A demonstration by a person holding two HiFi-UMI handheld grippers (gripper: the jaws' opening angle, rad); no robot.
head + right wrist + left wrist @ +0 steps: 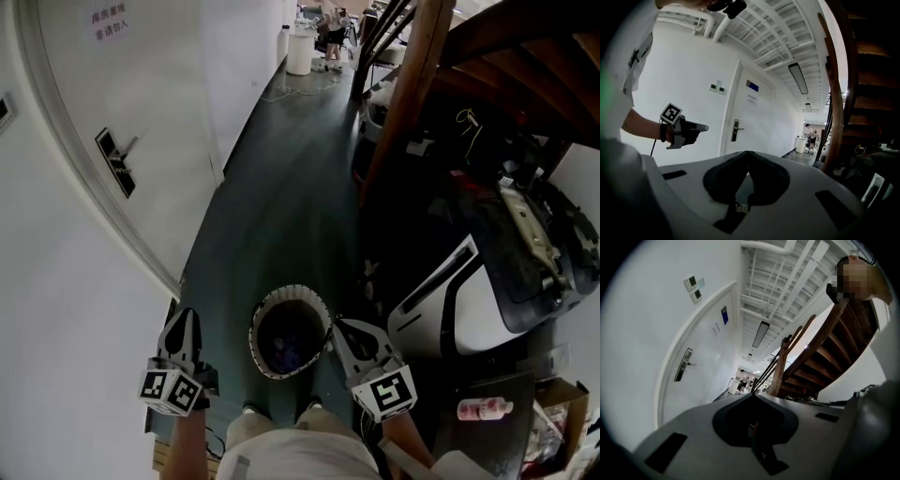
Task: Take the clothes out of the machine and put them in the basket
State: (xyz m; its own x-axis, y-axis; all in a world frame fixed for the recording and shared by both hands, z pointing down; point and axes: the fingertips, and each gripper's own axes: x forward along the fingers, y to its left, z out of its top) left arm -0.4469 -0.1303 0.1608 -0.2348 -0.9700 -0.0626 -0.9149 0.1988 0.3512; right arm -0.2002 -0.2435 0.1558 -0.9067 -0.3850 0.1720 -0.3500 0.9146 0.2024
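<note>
A round basket (272, 305) with a pale rim stands on the dark floor just ahead of my feet, with dark and purplish clothes (286, 352) lying in it. The machine (469, 309), white with a dark open top, sits to the right. My left gripper (187, 315) (752, 395) is raised left of the basket, jaws shut with nothing between them. My right gripper (337, 322) (748, 152) hangs at the basket's right rim, also shut and empty. The right gripper view shows the left gripper (704, 127) held level in front of the white wall.
A white door with a handle (117, 161) lines the left wall. A wooden stair post (403, 103) and stairs rise at the right. A pink bottle (485, 409) lies on a dark surface at the lower right. A white bin (300, 49) and people stand far down the corridor.
</note>
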